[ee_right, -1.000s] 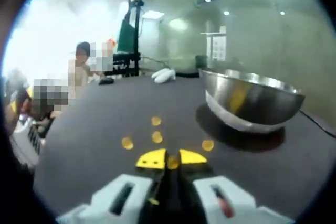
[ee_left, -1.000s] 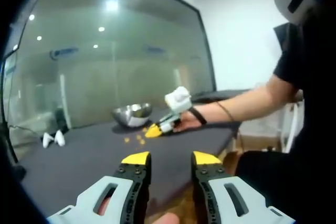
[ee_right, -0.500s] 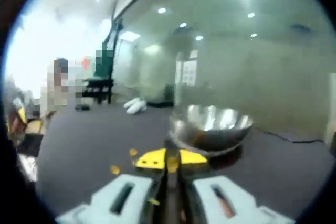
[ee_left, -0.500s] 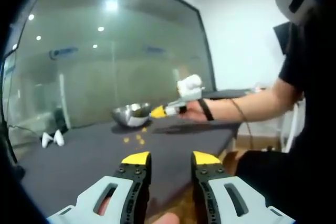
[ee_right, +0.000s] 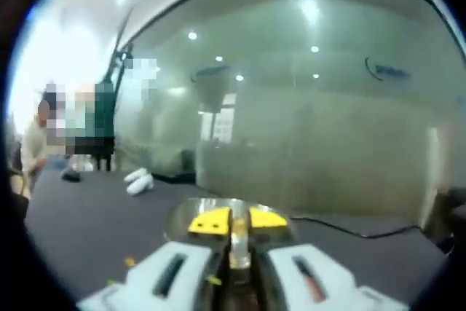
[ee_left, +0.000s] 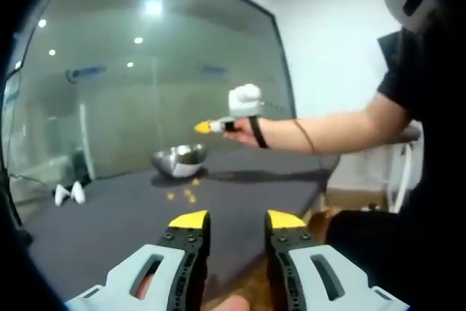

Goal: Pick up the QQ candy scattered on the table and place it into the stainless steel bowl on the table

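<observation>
Raised above the dark table (ee_left: pixel 109 231), my right gripper (ee_left: pixel 203 127) hangs over the stainless steel bowl (ee_left: pixel 180 159), a person's hand around it. In the right gripper view its jaws (ee_right: pixel 238 221) are shut on a small yellowish QQ candy (ee_right: pixel 238 241), and the bowl's rim (ee_right: pixel 180 210) shows just behind the tips. Several yellow candies (ee_left: pixel 183 194) lie on the table in front of the bowl; one candy (ee_right: pixel 129 261) shows low on the left. My left gripper (ee_left: pixel 237 221) stands open near the table's front edge, nothing between its fingers.
Two white objects (ee_left: pixel 64 194) lie at the far left of the table, seen again (ee_right: pixel 138 180) beyond the bowl. A dark cable (ee_right: pixel 342 229) runs off to the right behind the bowl. A glass wall stands behind the table. The person's arm (ee_left: pixel 328 130) stretches over the table.
My right gripper, shut on the candy, has lifted off the table and moved left over the bowl. The left gripper has not moved.
</observation>
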